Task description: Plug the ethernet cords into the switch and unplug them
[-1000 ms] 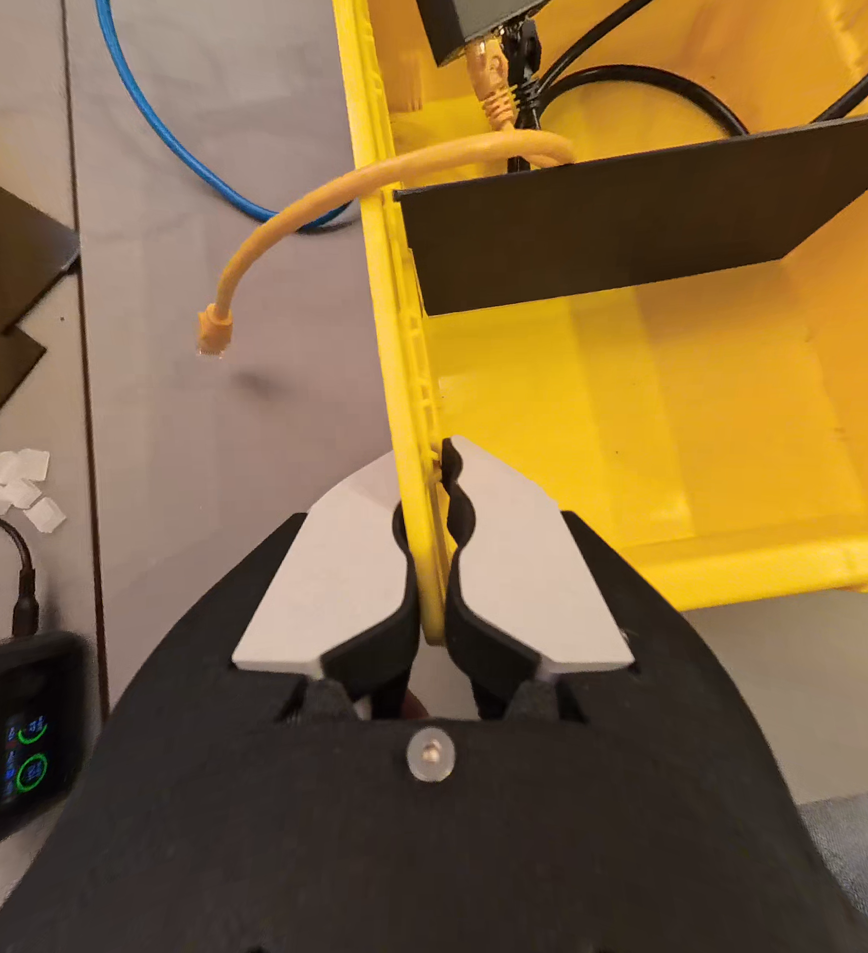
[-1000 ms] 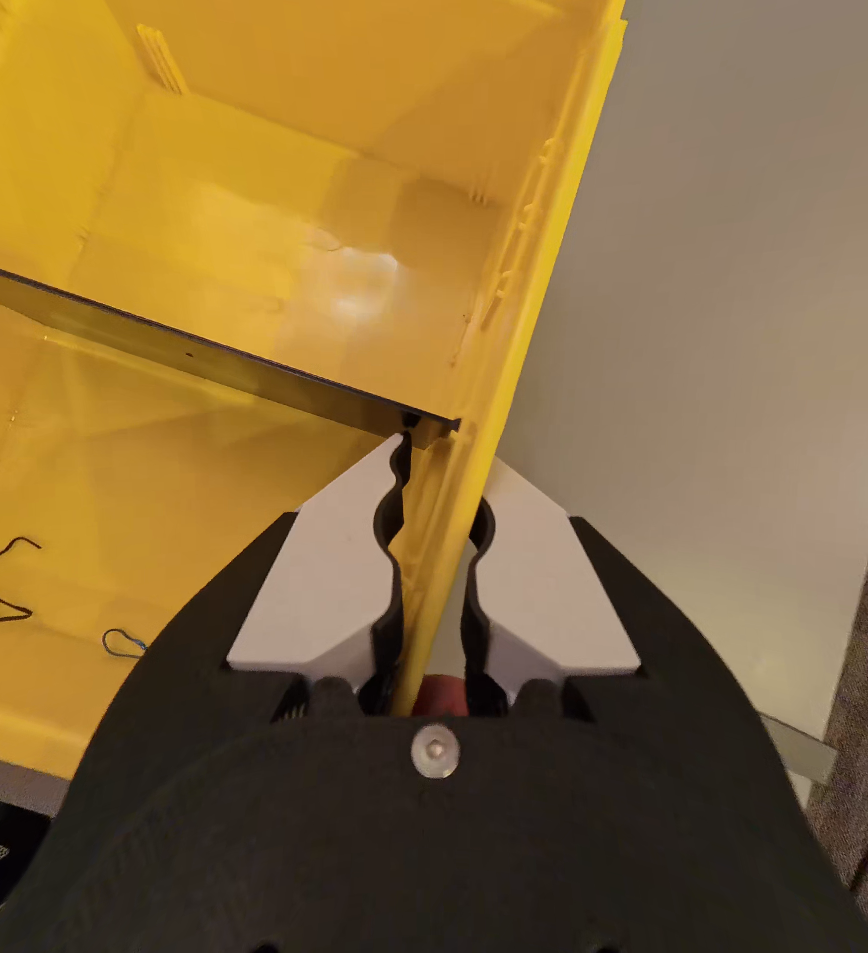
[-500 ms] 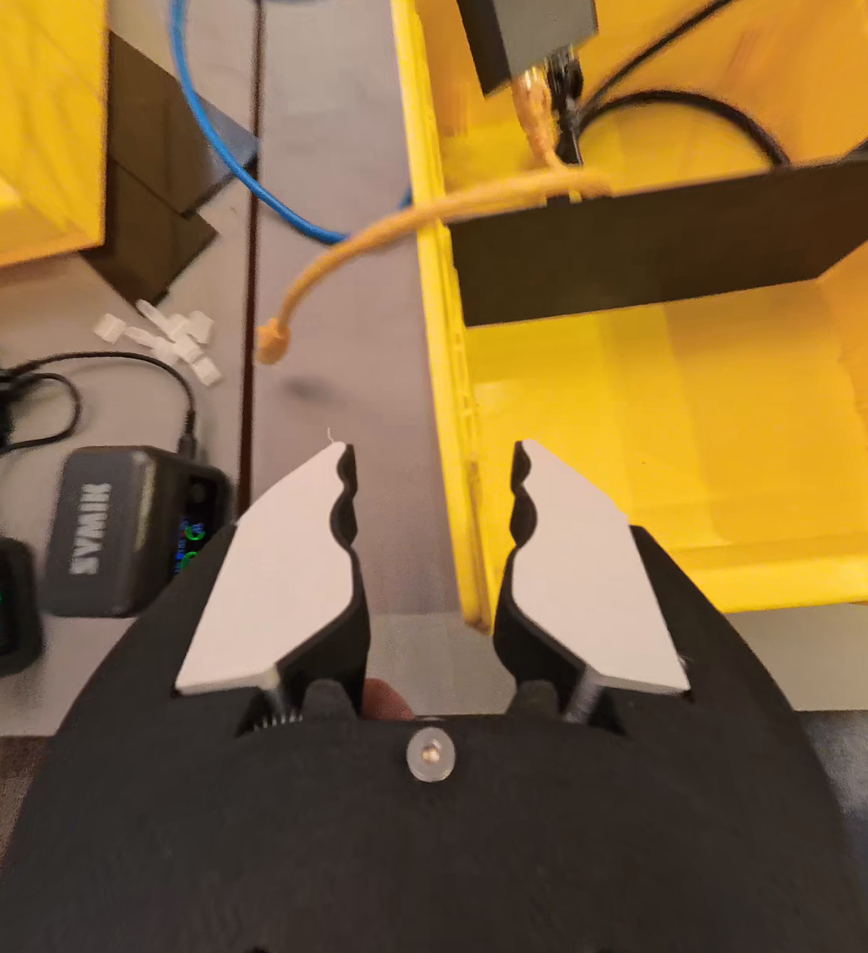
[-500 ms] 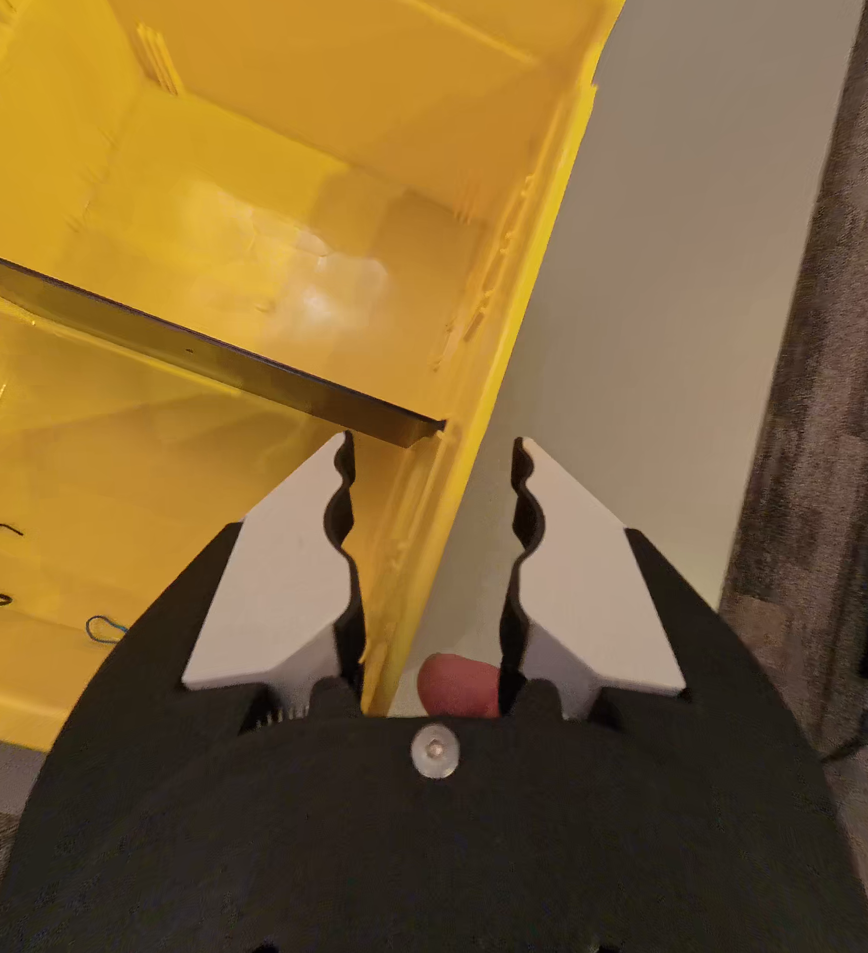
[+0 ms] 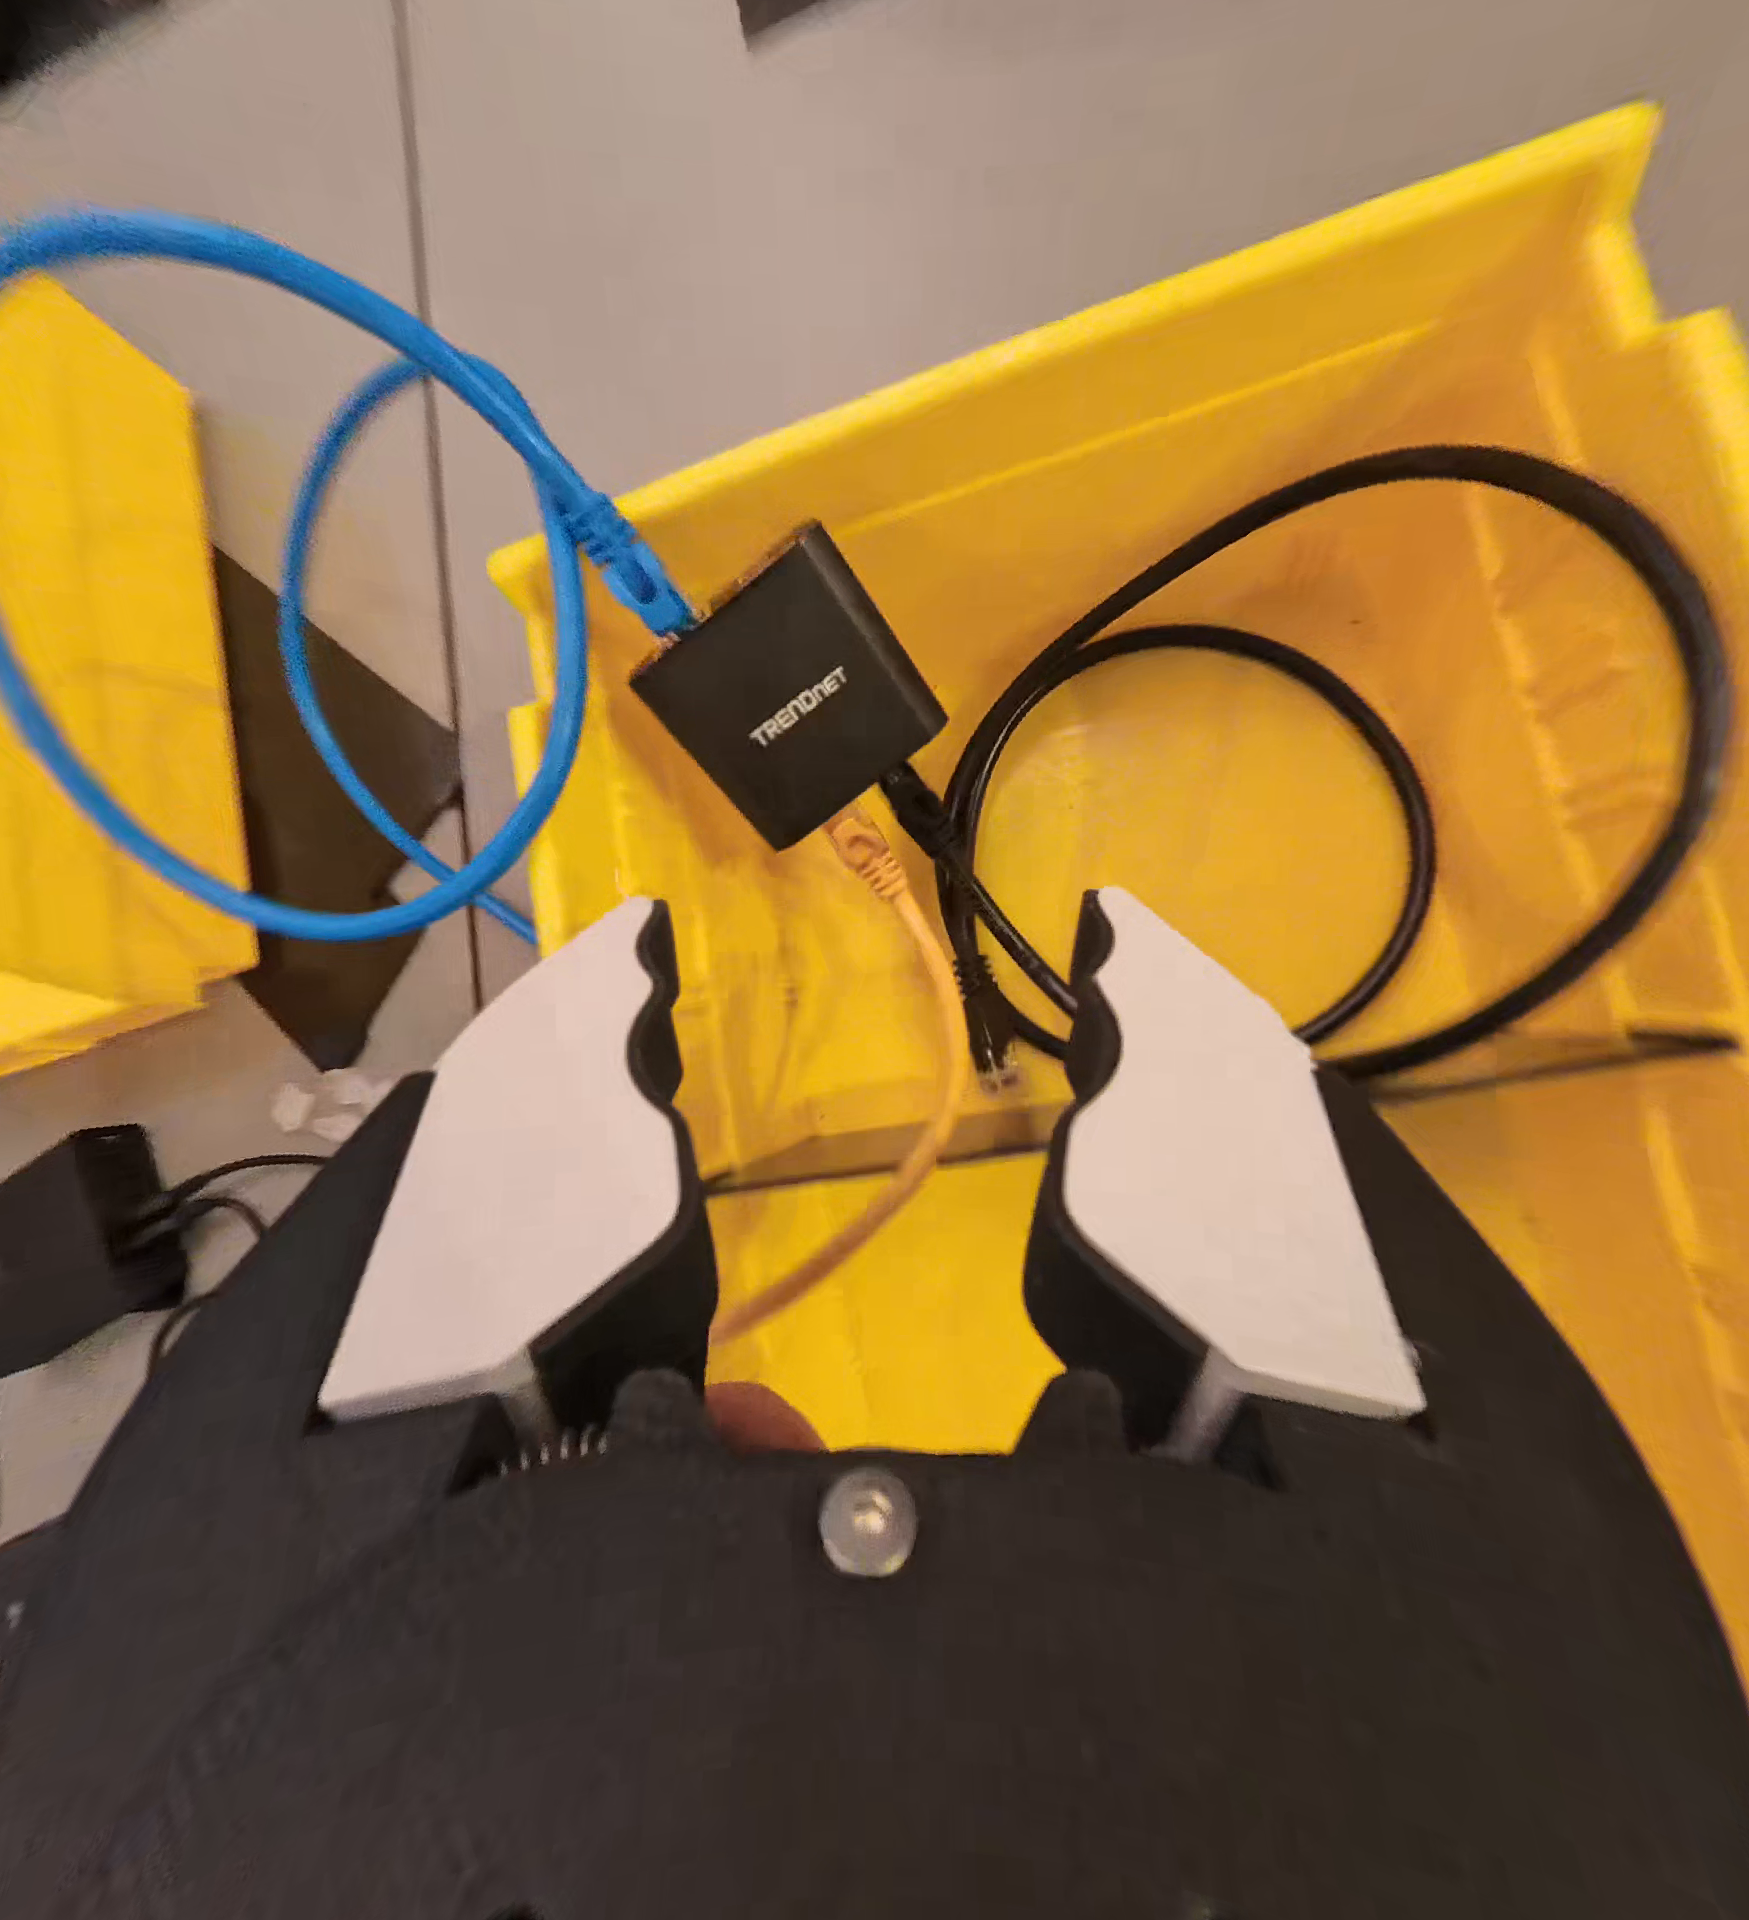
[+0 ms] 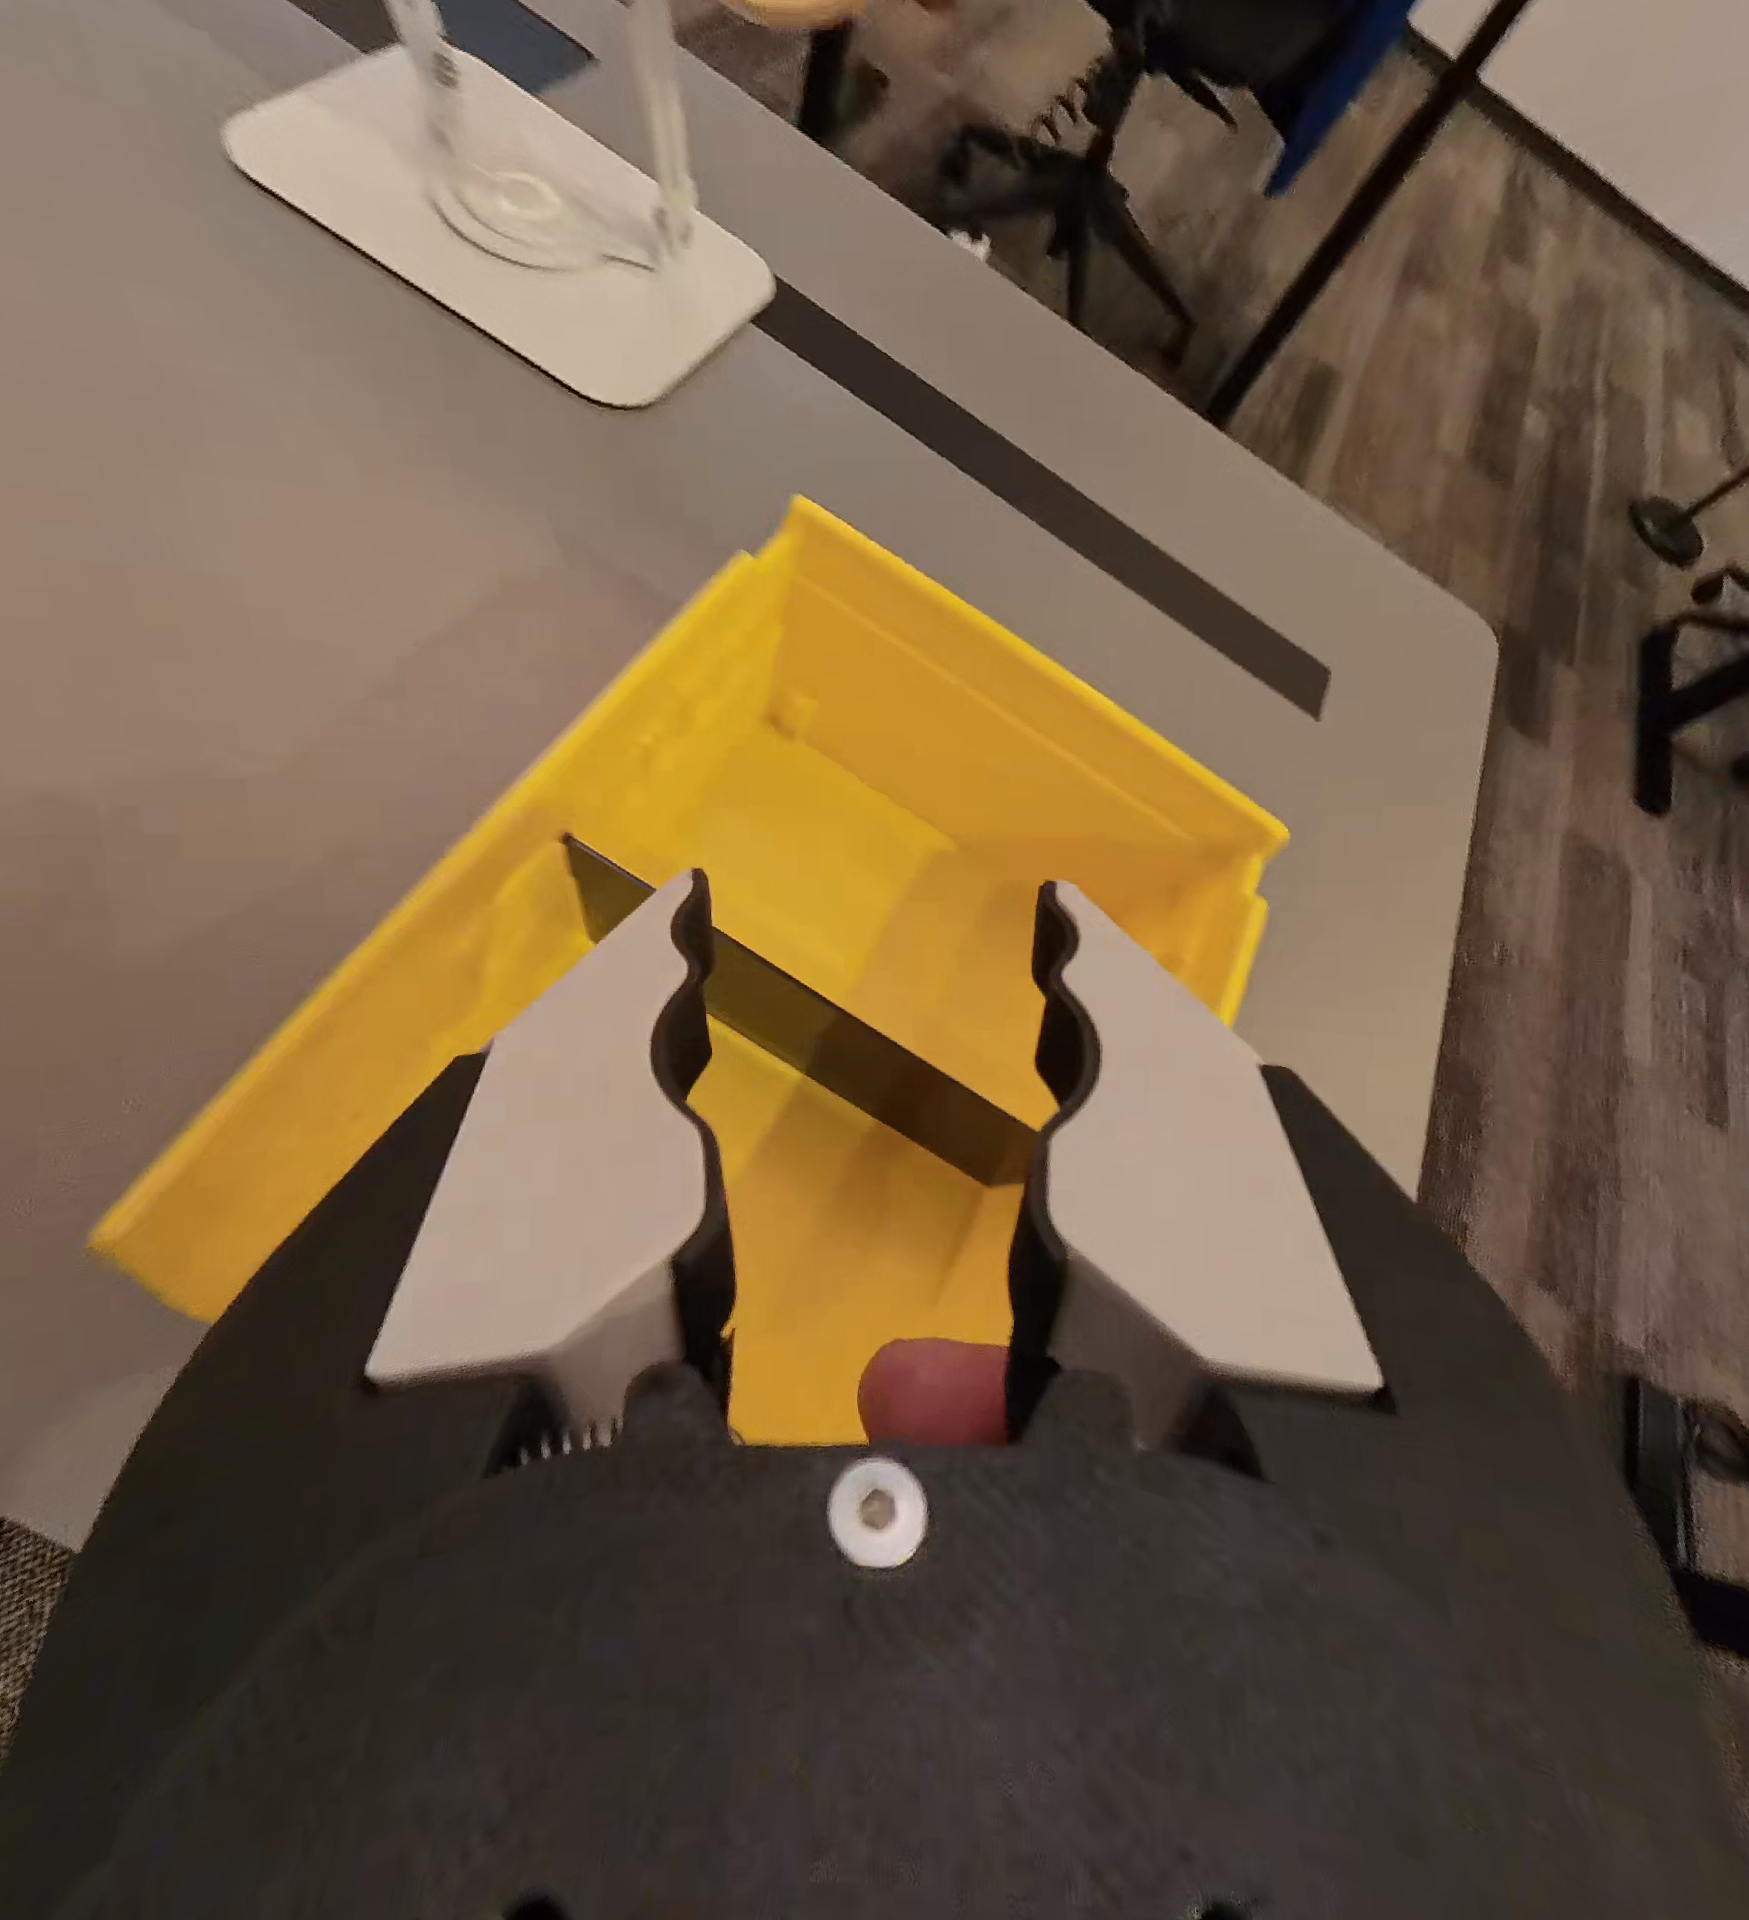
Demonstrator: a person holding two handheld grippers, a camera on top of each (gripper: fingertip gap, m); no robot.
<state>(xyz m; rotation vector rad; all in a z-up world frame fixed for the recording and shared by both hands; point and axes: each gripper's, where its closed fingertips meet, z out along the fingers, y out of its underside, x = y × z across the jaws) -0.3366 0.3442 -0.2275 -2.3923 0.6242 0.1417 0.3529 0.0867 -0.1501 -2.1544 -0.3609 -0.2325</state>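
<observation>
In the left wrist view a small black switch [image 5: 790, 686] lies in the far left corner of a yellow bin [image 5: 1265, 343]. A blue cord [image 5: 226, 582] is plugged into its far side and loops out over the table. A yellow cord [image 5: 927, 1039] and a black cord [image 5: 1389, 769] are plugged into its near side. The black cord's loose plug [image 5: 995, 1049] lies on the bin floor. My left gripper [image 5: 875, 909] is open and empty above the bin, just short of the switch. My right gripper [image 6: 870, 888] is open and empty above the bin's [image 6: 1005, 644] other end.
A black divider [image 6: 828, 1029] crosses the bin. A second yellow bin [image 5: 49, 665] and black sheets [image 5: 330, 790] lie left of it, with black devices [image 5: 49, 1247] and white scraps [image 5: 330, 1101] nearer. A white stand base [image 6: 496, 229] sits far on the grey table [image 6: 226, 623]; table edge and floor at right.
Both grippers let go of the bin's side walls, opened wide and lifted back. The left view now looks down on the switch; the right view is higher and shows the whole bin end.
</observation>
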